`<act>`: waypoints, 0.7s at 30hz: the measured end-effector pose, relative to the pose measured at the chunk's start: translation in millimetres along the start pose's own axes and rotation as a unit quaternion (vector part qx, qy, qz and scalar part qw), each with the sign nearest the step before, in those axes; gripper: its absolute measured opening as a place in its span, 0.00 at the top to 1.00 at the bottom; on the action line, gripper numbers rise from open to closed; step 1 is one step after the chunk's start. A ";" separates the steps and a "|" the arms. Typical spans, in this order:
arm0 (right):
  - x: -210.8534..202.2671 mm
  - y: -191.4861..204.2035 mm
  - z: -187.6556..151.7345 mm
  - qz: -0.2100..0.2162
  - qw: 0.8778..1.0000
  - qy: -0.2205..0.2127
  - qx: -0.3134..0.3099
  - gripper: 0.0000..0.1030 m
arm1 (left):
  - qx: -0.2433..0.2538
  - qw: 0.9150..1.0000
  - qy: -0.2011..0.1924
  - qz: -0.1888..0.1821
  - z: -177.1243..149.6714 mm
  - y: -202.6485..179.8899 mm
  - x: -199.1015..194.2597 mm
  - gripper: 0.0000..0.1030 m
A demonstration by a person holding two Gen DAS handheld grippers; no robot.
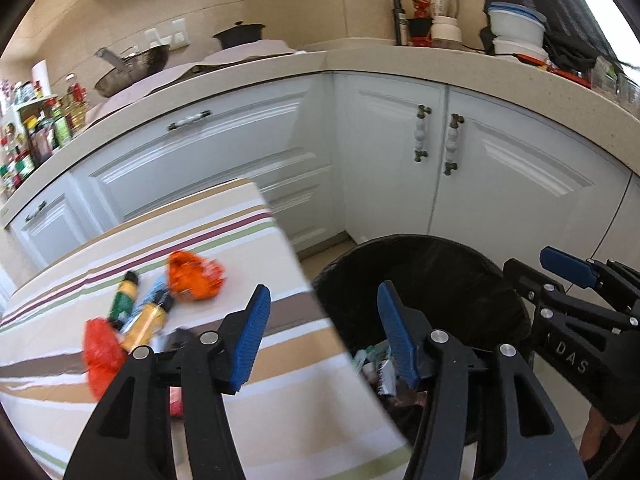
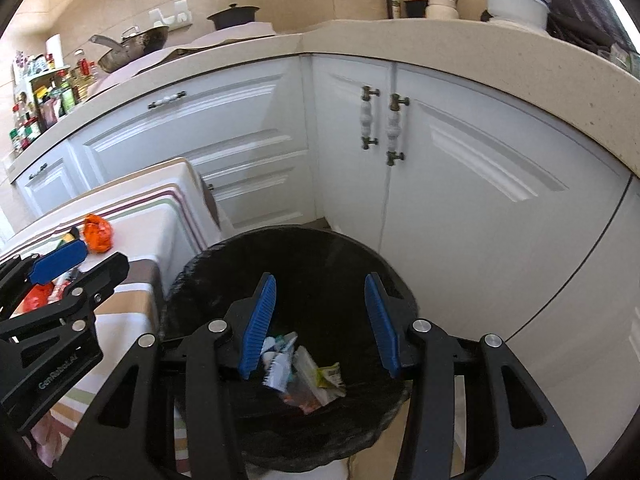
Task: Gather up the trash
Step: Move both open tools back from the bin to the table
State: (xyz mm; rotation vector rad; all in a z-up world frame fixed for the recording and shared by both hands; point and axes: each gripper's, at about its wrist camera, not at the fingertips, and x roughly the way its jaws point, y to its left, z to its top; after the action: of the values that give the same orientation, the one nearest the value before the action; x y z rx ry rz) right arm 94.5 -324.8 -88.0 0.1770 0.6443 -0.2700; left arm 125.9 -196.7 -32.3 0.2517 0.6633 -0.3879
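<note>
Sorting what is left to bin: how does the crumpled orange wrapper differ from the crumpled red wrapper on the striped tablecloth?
The crumpled orange wrapper lies farther back on the striped tablecloth, clear of the left claw; the crumpled red wrapper lies nearer, partly behind that claw's arm. The orange one is a rounded ball; the red one looks longer and flatter. Both are crumpled, still on the cloth, not in the black-lined bin.

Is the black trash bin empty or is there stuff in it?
Not empty. The black trash bin has a small pile of crumpled wrappers at the bottom, with most of the dark liner above them still bare.
</note>
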 end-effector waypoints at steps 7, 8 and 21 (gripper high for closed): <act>-4.2 43.5 -3.5 0.040 0.999 0.006 -0.025 0.56 | -0.040 0.998 0.001 0.043 -19.3 52.1 -27.5 0.44; -5.4 49.5 -3.8 0.045 0.999 0.006 -0.028 0.56 | -0.047 0.998 0.002 0.049 -22.5 59.5 -30.5 0.43; -13.0 138.8 -12.5 0.109 0.990 0.014 -0.084 0.56 | -0.122 0.983 0.027 0.135 -72.2 152.5 -59.5 0.43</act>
State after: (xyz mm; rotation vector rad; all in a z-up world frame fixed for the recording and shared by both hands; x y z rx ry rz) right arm 119.4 -187.3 -78.9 0.0888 0.6659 -0.0036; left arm 108.5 -18.6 -33.6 0.1169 0.7125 -0.0389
